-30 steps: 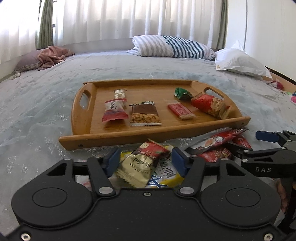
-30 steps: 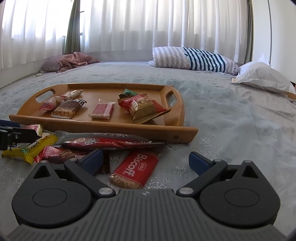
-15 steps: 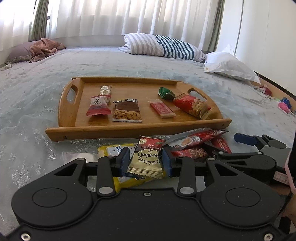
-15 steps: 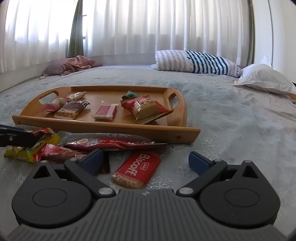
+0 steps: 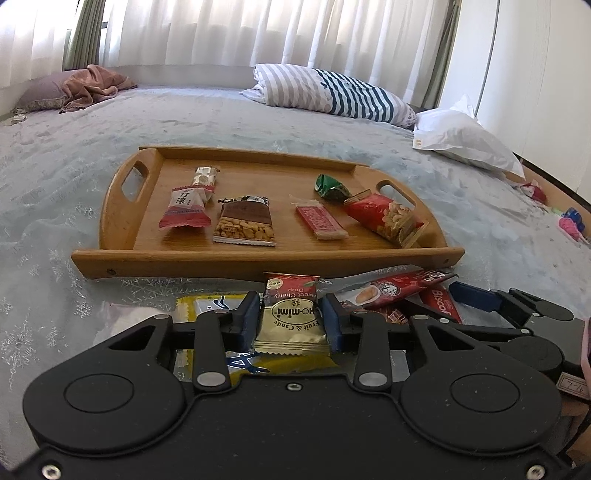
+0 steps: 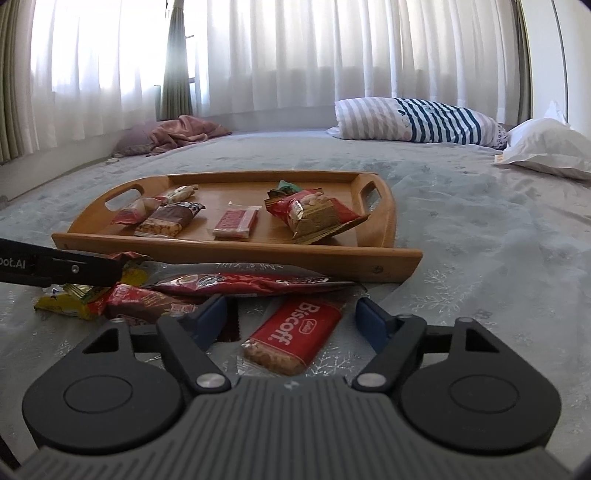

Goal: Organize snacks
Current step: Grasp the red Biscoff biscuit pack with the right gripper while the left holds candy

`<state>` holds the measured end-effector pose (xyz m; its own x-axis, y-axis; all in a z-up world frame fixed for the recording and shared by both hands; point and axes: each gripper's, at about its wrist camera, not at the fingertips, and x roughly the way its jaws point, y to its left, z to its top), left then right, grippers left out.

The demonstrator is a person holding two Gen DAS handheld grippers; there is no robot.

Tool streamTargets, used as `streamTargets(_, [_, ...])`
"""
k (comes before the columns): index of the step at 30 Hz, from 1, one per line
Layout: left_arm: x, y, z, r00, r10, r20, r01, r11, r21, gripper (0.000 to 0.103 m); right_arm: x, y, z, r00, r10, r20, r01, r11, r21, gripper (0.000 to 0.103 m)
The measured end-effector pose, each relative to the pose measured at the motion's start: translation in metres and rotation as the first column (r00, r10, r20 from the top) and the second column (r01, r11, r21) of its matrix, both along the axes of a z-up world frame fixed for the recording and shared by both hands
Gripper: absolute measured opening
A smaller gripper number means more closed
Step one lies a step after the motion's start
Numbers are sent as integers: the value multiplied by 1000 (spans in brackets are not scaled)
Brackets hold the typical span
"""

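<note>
Your left gripper (image 5: pixel 290 325) was clenched on one gold-and-red cherry candy packet (image 5: pixel 291 317), both blue pads pressing its sides, and the packet sat just above a yellow wrapper (image 5: pixel 207 304) lying on the bedspread (image 5: pixel 74 155). Your right gripper (image 6: pixel 291 321) had its jaws closing around one red Biscoff packet (image 6: pixel 293 338) that lay flat on the cover between them, the pads not yet touching it. Just beyond, still off the tray, you had a loose pile: one long red sachet (image 6: pixel 251 282), one smaller red packet (image 6: pixel 147 301) under it, and the yellow wrapper at the left, four loose pieces with the Biscoff. Behind the pile stood one wooden tray (image 5: pixel 258 258) with two cut-out handles, holding six snacks: one pink-and-white packet (image 5: pixel 186 210), one small nougat-like piece (image 5: pixel 205 175) behind it, one brown peanut bar (image 5: pixel 245 221), one thin red wafer (image 5: pixel 321 221), one green candy (image 5: pixel 330 186) and one red nut pack (image 5: pixel 384 218) at the right end. Farther back lay two pillows, one striped (image 5: pixel 332 94) and one white (image 5: pixel 465 140), and one pinkish blanket (image 5: pixel 92 83) in the far left corner, beneath the white curtains (image 5: pixel 258 33).
</note>
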<state>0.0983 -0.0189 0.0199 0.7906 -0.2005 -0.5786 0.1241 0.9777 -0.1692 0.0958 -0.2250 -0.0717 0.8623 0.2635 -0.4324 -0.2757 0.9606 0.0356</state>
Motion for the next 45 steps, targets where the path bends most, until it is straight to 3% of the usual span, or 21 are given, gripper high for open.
streamTargets(3, [0, -1, 0, 1000, -2, 5, 2, 1000, 7, 33, -2, 0, 0, 1000, 1, 12, -1, 1000, 2, 72])
streamTargets(5, [-2, -3, -1, 1000, -4, 9, 4, 1000, 16, 33, -4, -3, -1, 999, -24, 27, 23, 1000, 15, 61])
streamTargets(7, [-4, -5, 0, 1000, -6, 14, 6, 1000, 21, 32, -6, -11, -2, 998, -60, 32, 58, 996, 65, 43])
streamTargets(10, [-7, -7, 0, 1000, -4, 20, 3, 1000, 22, 31, -6, -24, 0, 996, -86, 12, 83, 985, 148, 34])
streamTargets(14, [-8, -11, 1, 1000, -1, 26, 0, 999, 36, 31, -10, -20, 7, 994, -103, 26, 100, 989, 110, 18])
streamTargets(16, [-8, -12, 3, 1000, -1, 29, 0, 1000, 31, 31, -12, -13, 10, 994, -110, 25, 109, 992, 62, 22])
streamTargets(21, [-10, -16, 6, 999, 11, 37, -13, 999, 48, 31, -14, 1, 12, 990, -141, 1, 141, 990, 0, 48])
streamTargets(27, [-11, -16, 7, 999, 10, 34, -11, 999, 48, 31, -10, 19, 8, 985, -172, -20, 170, 983, -66, 56])
streamTargets(32, [-12, -14, 5, 1000, 15, 24, -16, 999, 44, 31, -6, 20, 3, 980, -198, -20, 196, 978, -65, 56])
streamTargets(34, [-13, -14, 4, 1000, 16, 23, -17, 999, 45, 31, -8, 18, 3, 979, -203, -17, 202, 978, -53, 39])
streamTargets(45, [-17, -10, 4, 999, 25, 29, -26, 999, 47, 31, -17, 15, 11, 976, -215, -18, 214, 975, -54, 38])
